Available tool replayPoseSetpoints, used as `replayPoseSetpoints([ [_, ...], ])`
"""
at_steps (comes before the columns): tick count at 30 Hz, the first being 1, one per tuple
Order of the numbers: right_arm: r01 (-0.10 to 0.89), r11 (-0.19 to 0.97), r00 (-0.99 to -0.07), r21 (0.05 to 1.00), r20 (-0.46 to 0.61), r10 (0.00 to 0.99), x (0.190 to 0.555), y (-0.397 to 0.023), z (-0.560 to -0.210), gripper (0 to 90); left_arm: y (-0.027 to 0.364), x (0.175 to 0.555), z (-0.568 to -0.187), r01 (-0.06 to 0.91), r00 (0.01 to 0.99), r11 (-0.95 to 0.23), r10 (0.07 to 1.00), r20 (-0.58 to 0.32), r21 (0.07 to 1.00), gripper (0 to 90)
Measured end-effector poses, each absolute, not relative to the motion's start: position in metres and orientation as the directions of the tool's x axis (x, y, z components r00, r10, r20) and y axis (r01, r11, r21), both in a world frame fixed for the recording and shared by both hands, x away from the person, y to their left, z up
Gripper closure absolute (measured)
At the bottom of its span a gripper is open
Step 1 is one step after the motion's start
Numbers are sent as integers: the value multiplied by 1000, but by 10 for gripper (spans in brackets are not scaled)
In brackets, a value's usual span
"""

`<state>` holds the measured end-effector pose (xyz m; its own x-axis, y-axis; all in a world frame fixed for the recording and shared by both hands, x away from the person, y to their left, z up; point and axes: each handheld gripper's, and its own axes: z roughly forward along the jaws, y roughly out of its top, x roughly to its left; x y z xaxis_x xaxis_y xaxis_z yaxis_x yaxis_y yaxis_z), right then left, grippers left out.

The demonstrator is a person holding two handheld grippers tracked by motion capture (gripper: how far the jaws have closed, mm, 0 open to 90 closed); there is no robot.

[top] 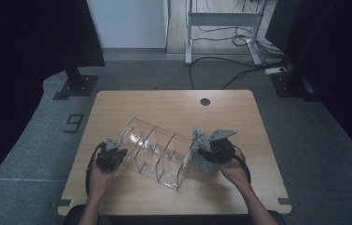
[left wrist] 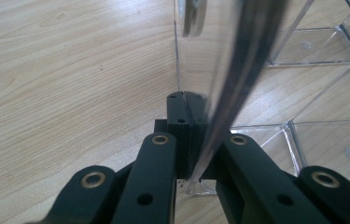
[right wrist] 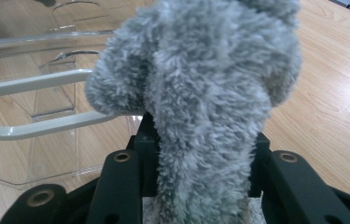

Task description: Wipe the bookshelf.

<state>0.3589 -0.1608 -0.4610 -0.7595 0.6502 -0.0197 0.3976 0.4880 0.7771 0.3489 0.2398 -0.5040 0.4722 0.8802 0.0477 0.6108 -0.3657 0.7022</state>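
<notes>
- The left gripper is seen at about 8 o'clock on the table; its jaws are clamped tight on the thin clear wall at the organizer's near-left end.
- The organizer, a clear box split into compartments, is laid slantwise across the table's middle, running from 10 o'clock towards 5 o'clock between the two grippers.
- In the left gripper view, the wall is seen edge-on, rising from between the pressed pads.
- The right gripper is held at 4 o'clock, just beside the organizer's right end; its jaws are part-closed on a fluffy grey cloth, which is pinched between them and stands up above them.
</notes>
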Motion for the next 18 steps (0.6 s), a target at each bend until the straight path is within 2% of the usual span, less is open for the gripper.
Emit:
replayPoseSetpoints([
  [18, 356, 531, -784, 769, -64, 618, 337, -152, -456, 592, 235, 348, -503, 626, 444, -361, 894, 65, 692, 868],
])
